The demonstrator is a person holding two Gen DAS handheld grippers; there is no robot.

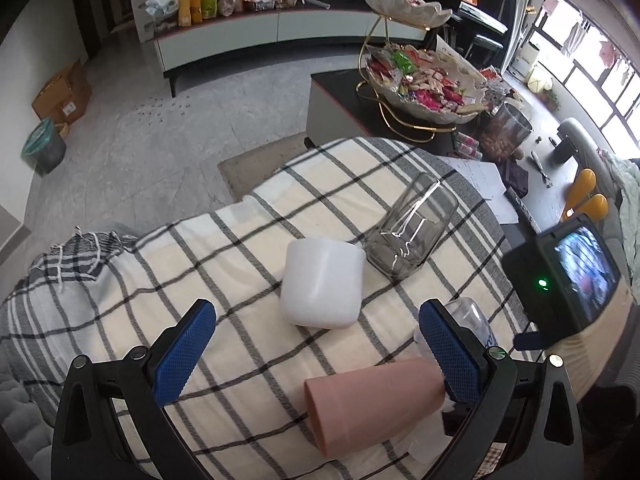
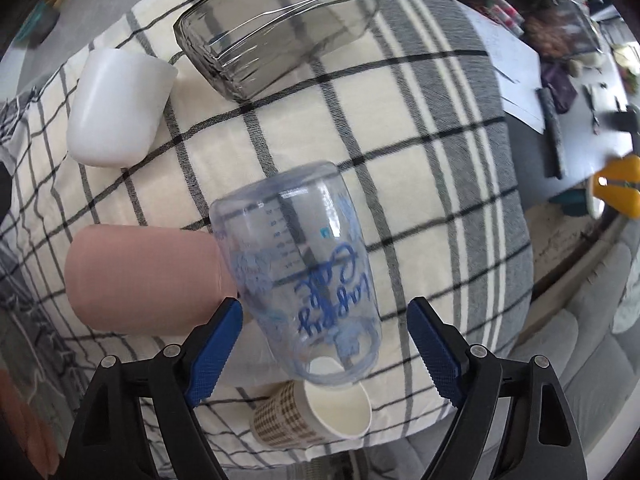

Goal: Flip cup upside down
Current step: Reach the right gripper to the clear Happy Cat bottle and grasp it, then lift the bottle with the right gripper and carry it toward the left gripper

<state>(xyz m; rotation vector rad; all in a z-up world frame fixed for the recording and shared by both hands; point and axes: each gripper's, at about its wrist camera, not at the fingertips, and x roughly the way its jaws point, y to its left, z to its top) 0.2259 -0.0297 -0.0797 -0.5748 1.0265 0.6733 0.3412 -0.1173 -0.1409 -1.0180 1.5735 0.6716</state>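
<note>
Right gripper (image 2: 324, 344), jaws spread, straddles the clear cup (image 2: 298, 272) at lower centre, long axis running up-frame; left gripper (image 1: 316, 344) released, farther.

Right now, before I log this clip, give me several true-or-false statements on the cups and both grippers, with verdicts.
1. The pink cup lies on its side on the plaid cloth. True.
2. The right gripper is shut on the clear printed cup. False: its fingers stand apart on either side of it.
3. The left gripper is open and holds nothing. True.
4. The white cup is stacked inside the smoky glass. False: they lie side by side.
5. The checked paper cup stands upright. False: it lies on its side.
</note>
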